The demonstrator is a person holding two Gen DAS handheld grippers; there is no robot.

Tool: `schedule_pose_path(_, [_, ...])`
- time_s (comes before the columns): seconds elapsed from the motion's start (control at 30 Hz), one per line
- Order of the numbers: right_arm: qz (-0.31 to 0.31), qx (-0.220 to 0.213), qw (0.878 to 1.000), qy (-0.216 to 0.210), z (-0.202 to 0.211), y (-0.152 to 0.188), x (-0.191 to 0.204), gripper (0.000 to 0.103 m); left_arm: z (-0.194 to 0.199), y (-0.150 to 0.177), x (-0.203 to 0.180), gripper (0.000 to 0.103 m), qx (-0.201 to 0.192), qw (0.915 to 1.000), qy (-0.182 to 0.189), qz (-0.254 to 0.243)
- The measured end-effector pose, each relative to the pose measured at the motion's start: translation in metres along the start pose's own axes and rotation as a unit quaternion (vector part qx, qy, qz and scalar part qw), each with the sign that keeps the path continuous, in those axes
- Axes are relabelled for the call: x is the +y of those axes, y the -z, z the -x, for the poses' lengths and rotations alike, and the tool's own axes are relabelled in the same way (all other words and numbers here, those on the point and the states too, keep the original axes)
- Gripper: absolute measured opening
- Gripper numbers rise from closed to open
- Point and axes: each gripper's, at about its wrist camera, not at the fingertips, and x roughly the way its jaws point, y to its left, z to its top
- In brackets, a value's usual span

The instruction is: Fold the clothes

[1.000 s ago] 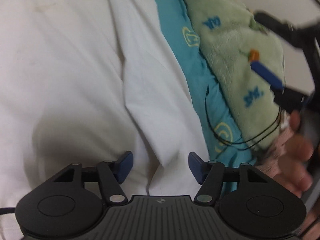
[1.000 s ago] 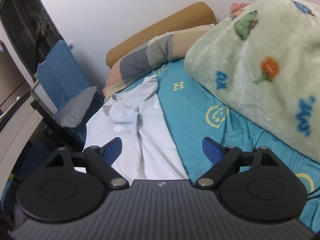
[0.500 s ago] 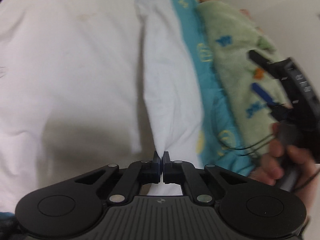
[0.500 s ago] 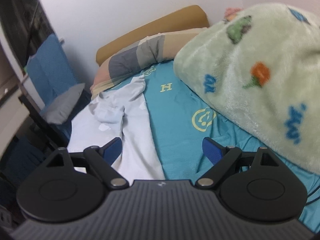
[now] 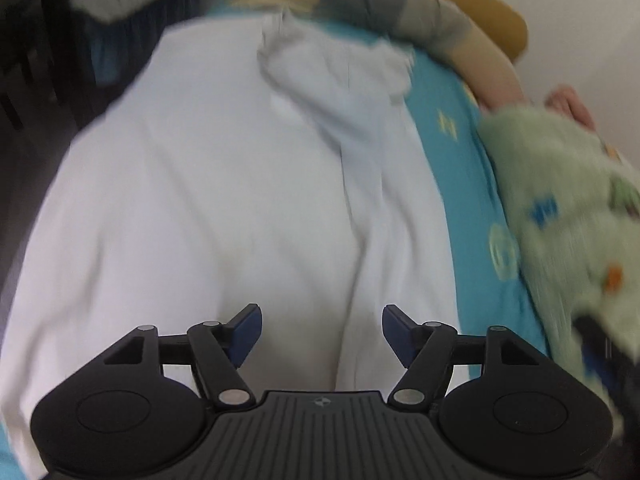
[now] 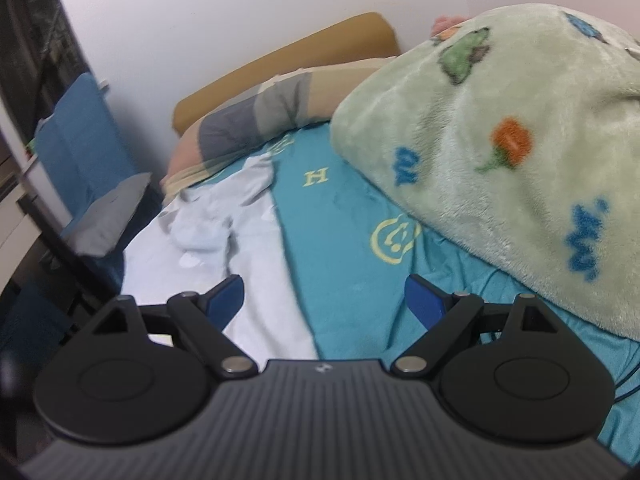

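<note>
A white garment lies spread lengthwise on the teal bedsheet, with a crumpled, greyer end toward the pillows. My left gripper hovers open just above its near part, nothing between the blue pads. The same garment shows at the left of the right wrist view. My right gripper stands open over the garment's right edge and the sheet, holding nothing.
A green fleece blanket is heaped on the right of the bed. Striped pillows and a tan headboard lie at the far end. A blue chair with a grey cushion stands off the bed's left side.
My left gripper shut on a fold of the white garment half a second ago, has now opened and pulled back. The right gripper stayed open and drifted slightly.
</note>
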Motion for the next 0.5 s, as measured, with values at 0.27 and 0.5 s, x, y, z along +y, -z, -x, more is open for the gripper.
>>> schedule_pose_path(0.27, [-0.004, 0.02, 0.999, 0.04, -0.062, 0.002, -0.008, 0.089, -0.101, -0.063, -0.042, 0.07, -0.091, 0.9889, -0.074, -0.091])
schedule_pose_path(0.5, [-0.013, 0.06, 0.997, 0.048, -0.116, 0.014, -0.017, 0.089, -0.141, -0.056, -0.044, 0.033, -0.157, 0.969, -0.107, -0.158])
